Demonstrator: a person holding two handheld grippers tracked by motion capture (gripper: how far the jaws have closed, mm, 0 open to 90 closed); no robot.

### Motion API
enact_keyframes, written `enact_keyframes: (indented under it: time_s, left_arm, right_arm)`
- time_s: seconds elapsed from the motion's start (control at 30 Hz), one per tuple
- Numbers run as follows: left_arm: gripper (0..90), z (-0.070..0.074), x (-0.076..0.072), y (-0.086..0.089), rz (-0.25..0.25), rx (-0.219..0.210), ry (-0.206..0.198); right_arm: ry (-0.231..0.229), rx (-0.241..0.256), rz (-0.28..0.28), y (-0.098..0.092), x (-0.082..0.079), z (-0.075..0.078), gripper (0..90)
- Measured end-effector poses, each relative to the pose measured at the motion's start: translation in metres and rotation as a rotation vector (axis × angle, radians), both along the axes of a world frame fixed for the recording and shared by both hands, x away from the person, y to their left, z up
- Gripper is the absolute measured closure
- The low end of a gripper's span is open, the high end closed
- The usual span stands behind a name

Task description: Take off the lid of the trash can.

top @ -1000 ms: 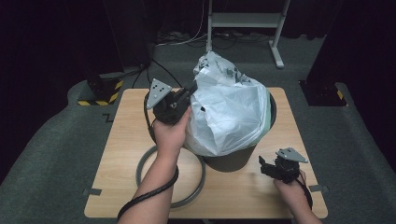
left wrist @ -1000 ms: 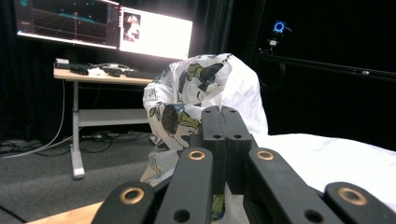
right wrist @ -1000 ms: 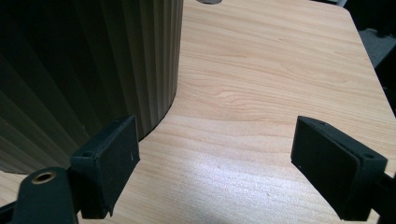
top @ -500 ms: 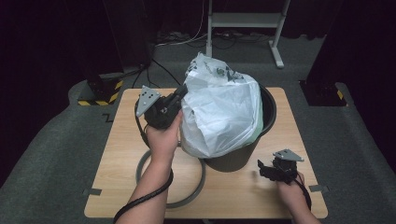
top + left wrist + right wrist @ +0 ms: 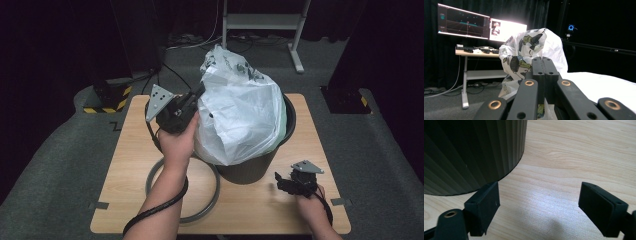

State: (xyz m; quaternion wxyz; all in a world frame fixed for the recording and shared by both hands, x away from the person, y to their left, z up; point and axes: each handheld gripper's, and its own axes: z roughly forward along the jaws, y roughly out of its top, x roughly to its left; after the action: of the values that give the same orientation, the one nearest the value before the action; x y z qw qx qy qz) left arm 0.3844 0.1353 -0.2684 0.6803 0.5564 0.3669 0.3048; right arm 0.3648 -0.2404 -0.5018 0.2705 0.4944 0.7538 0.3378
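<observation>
The bag [image 5: 239, 117] sits puffed up in the bin [image 5: 252, 167] mid-table, white with printed figures, draping over the near rim. To seat it well, pull the pinched film down and outward over the rim, evenly, without tearing. The left gripper [image 5: 196, 95] has its jaws closed on the bag's left side. The right gripper [image 5: 278, 181] rests on the table, jaws wide, holding nothing.
</observation>
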Motion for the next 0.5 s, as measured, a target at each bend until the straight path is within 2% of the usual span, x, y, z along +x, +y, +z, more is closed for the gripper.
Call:
enact_keyframes:
  time_s: [0.2,0.5]
  left_arm:
    - [90.0,0.007,0.001,-0.005,-0.012,-0.007,-0.019]
    - [90.0,0.027,-0.010,-0.009,-0.016,-0.006,-0.097]
  right_arm:
    - [0.009,0.003,0.000,-0.001,-0.001,-0.002,19.5]
    - [0.021,0.007,-0.012,-0.002,-0.001,-0.005,19.5]
